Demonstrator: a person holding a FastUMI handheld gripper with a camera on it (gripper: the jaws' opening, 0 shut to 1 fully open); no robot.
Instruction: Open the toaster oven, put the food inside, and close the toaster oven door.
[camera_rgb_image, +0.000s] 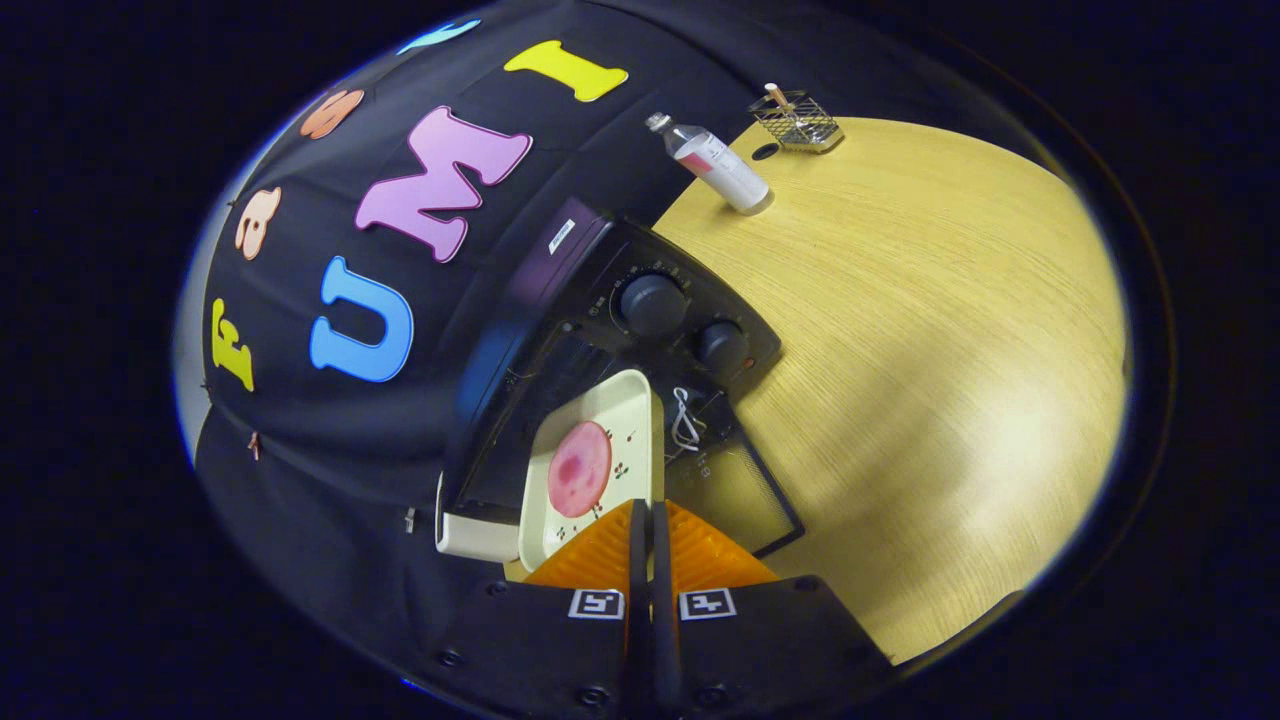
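My gripper (650, 510) has its two orange fingers (600, 550) pressed together on the near rim of a cream tray (625, 420). A round pink slice of food (579, 468) lies on the tray. Just ahead of the fingers the tray reaches into the mouth of the black toaster oven (560, 270). The oven's glass door (740, 490) hangs open, folded down beside the tray. Two dark knobs (652, 302) sit on the oven's control panel beyond the tray.
The oven stands on a light wooden table (930, 360). A plastic bottle (715, 165) and a small wire basket (797, 120) stand at the table's far end. A cream-white piece (475, 535) shows beside the tray at the oven's mouth.
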